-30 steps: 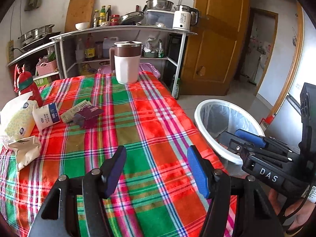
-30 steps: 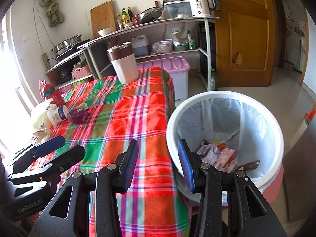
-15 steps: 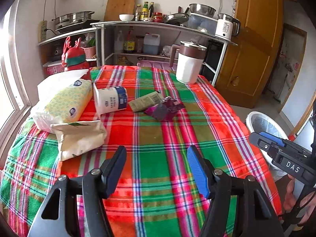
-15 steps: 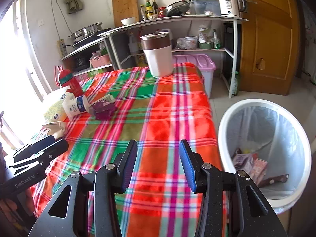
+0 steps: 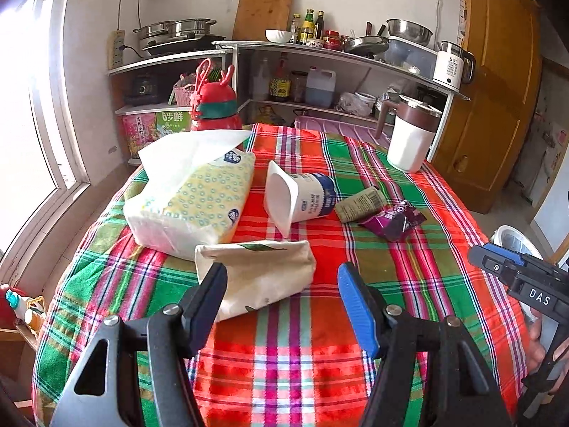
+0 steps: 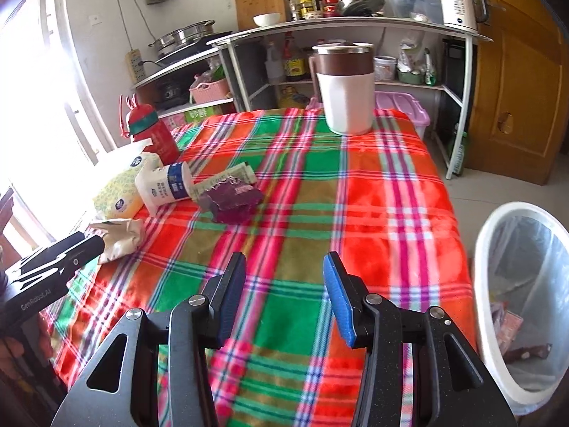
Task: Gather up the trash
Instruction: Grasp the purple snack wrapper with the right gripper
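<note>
Left wrist: crumpled paper bag [image 5: 259, 274] on plaid cloth [image 5: 409, 277].

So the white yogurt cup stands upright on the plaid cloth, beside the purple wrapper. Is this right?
Not quite: the white yogurt cup lies on its side, open mouth toward the camera, as the left wrist view shows. It is on the plaid cloth, beside the purple wrapper.

On your counter [image 5: 444, 259]: one tissue pack [image 5: 192, 203], one yoghurt cup [image 5: 302, 199], three wrappers [image 5: 393, 219] (one cream, crumpled), one jug [image 5: 409, 138], one red bottle [image 5: 213, 110].
</note>
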{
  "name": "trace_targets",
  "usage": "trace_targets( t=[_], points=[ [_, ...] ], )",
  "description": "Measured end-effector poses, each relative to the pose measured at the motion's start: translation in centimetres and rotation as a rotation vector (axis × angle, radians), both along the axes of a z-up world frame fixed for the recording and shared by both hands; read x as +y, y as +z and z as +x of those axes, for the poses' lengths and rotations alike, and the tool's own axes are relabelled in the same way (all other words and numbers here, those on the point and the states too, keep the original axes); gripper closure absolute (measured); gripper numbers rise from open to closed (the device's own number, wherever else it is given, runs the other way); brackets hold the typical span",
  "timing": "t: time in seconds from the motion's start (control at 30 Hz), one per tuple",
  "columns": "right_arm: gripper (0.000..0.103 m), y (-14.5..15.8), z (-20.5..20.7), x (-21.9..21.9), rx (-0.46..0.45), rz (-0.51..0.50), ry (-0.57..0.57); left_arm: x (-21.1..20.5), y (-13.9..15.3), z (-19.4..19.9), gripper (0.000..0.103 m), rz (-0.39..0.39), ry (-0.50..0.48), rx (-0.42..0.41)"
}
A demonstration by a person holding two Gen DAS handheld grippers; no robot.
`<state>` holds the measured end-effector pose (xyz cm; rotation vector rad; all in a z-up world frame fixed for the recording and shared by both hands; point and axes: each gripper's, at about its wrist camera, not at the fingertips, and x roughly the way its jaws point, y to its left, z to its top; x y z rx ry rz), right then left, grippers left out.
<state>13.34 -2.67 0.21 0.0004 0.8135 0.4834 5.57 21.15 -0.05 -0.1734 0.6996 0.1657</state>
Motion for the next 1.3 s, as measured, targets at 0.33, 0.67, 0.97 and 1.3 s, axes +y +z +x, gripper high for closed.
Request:
trace_targets(
  t=[0.33, 0.67, 0.97, 1.3],
  points=[
    [0.045, 1.0, 4.0, 3.6, -0.014, 0.054, 0.013, 2.8, 0.0, 1.0, 0.035, -0.011, 0.031, -0.004],
    [0.043, -1.0, 8.3, 6.6, 0.100, 0.082, -0.002, 4.8, -0.7, 2.8, 0.034, -0.036, 0.048, 0.016],
    [0.046, -2.8, 8.2, 8.1, 0.128, 0.026, 0.013, 4.1, -2.2, 3.1, 0.034, -0.099, -0.020, 0.063],
    [0.062, -2.8, 6.2, 8.5, 0.070, -0.034, 0.039, 2.4, -2.9, 2.5, 0.034, -0.090, -0.071, 0.094]
  ],
)
